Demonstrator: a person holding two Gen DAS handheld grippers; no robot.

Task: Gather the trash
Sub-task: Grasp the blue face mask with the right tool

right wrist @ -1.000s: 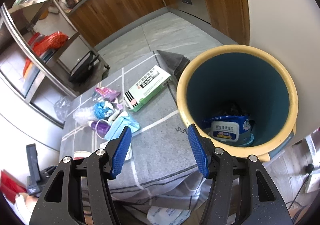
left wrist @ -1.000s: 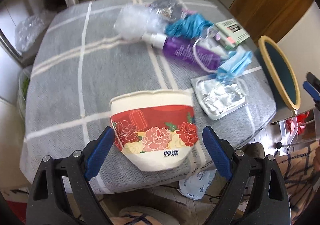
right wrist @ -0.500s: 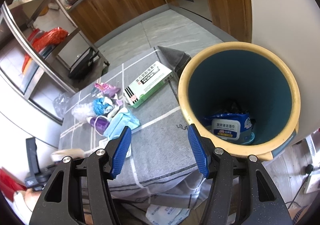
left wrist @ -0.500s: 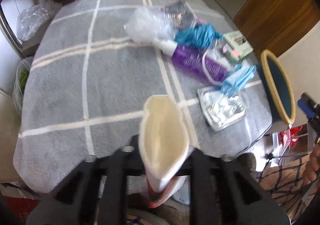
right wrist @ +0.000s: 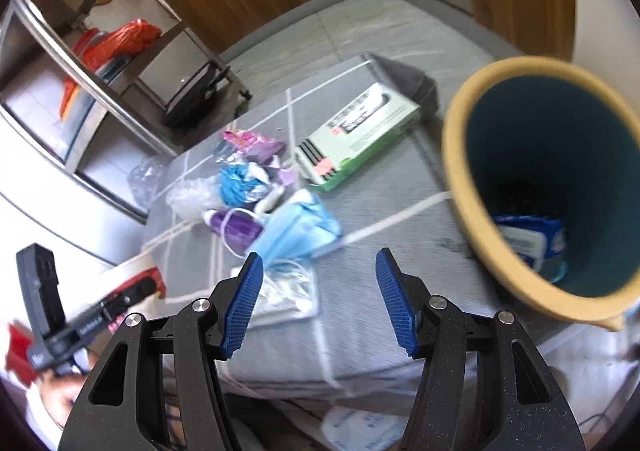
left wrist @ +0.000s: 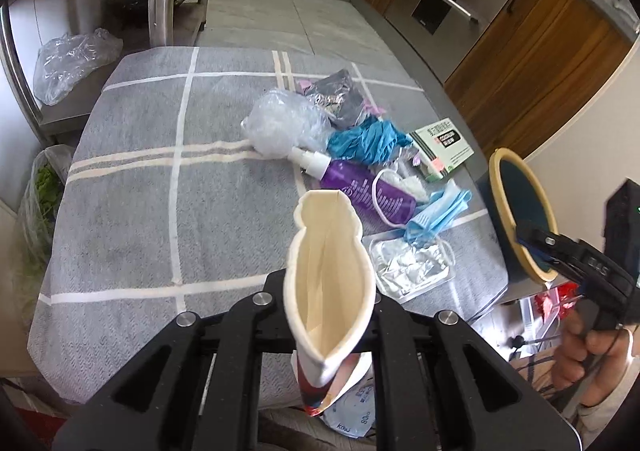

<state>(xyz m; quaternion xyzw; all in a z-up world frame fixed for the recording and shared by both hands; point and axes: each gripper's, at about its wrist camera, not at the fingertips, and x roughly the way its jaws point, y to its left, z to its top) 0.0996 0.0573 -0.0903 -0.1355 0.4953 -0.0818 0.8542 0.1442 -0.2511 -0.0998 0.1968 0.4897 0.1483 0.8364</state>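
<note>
The cup (left wrist: 328, 283) is pinched flat between the left gripper's (left wrist: 330, 335) fingers, just closed on it, above the surface's (left wrist: 132, 187) near edge. The right gripper's (right wrist: 318, 303) fingers are spread, empty, beside the bin (right wrist: 460, 171).

A kitchen in daylight. Wooden cabinets (left wrist: 552, 63) with metal handles line the far wall above a grey tiled floor (left wrist: 288, 19). A steel shelf rack (right wrist: 80, 63) stands to one side, beside a white wall (left wrist: 592, 155).
</note>
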